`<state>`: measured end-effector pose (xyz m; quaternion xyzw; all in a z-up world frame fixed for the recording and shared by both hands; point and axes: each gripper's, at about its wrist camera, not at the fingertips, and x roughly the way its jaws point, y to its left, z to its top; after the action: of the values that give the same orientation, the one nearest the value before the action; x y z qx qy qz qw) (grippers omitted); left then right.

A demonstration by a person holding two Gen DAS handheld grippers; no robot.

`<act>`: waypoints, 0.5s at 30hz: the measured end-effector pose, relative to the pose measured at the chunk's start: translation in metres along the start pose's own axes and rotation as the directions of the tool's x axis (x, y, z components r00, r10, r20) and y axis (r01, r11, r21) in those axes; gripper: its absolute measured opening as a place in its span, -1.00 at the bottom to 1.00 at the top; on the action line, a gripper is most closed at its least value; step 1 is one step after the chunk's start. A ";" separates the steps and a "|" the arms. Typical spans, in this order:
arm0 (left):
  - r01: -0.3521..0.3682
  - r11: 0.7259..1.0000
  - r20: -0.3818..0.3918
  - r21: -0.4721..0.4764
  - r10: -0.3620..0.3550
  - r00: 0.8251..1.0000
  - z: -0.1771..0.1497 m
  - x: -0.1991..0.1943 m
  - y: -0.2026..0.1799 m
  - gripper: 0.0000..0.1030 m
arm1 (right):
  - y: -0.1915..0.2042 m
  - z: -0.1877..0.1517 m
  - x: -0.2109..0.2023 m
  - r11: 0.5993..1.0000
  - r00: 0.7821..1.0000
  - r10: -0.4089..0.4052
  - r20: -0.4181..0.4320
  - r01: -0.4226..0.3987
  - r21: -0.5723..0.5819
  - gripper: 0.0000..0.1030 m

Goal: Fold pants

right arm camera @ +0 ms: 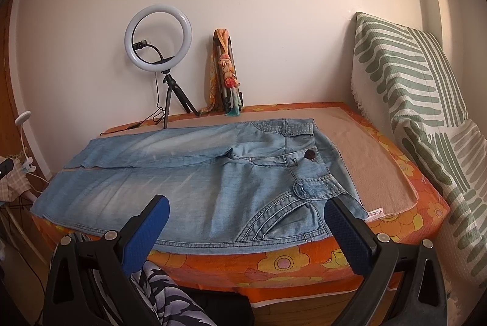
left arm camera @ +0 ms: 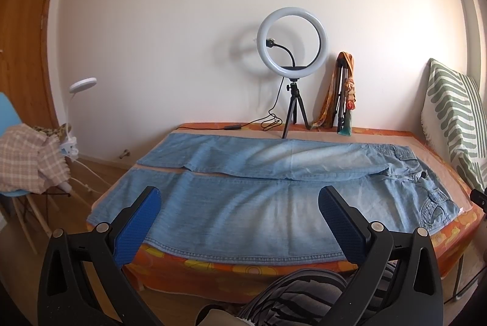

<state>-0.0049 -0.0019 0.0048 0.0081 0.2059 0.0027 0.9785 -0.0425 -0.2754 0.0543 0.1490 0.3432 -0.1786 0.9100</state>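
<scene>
Jeans [right arm camera: 194, 174] lying flat on bed [right arm camera: 304, 262], unfolded; soft, limp denim (likely heavyish), best pinching hem and waistband; left gripper [left arm camera: 240, 222], right gripper [right arm camera: 246, 231] gaping wide, holding nothing

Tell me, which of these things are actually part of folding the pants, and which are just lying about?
Part of the job:
jeans, spread flat on the bed
left gripper, open
right gripper, open

Just lying about:
ring light on its tripod
striped cushion
beige towel under the jeans
plaid cloth on the chair
</scene>
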 end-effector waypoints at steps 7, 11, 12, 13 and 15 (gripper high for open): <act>0.000 1.000 -0.001 -0.001 0.000 1.000 0.000 0.000 0.001 1.00 | 0.001 0.000 0.000 1.000 1.000 0.001 -0.004 -0.001 0.000 1.00; -0.001 1.000 -0.002 0.000 0.001 1.000 -0.001 0.000 0.000 1.00 | 0.000 0.000 0.002 1.000 1.000 0.002 -0.008 -0.002 0.004 1.00; -0.001 1.000 -0.002 0.000 0.001 1.000 -0.001 0.000 0.000 1.00 | 0.000 0.000 0.002 1.000 1.000 0.002 -0.008 -0.002 0.004 1.00; 0.000 1.000 -0.001 0.000 0.000 1.000 -0.001 0.000 0.001 1.00 | 0.000 0.000 0.002 1.000 1.000 0.002 -0.008 -0.002 0.004 1.00; 0.000 1.000 -0.001 0.000 0.000 1.000 0.000 0.000 0.001 1.00 | 0.000 0.000 0.002 1.000 1.000 0.003 -0.008 -0.003 0.005 1.00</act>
<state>-0.0048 -0.0012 0.0043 0.0084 0.2063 0.0028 0.9784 -0.0407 -0.2759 0.0531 0.1522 0.3461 -0.1775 0.9086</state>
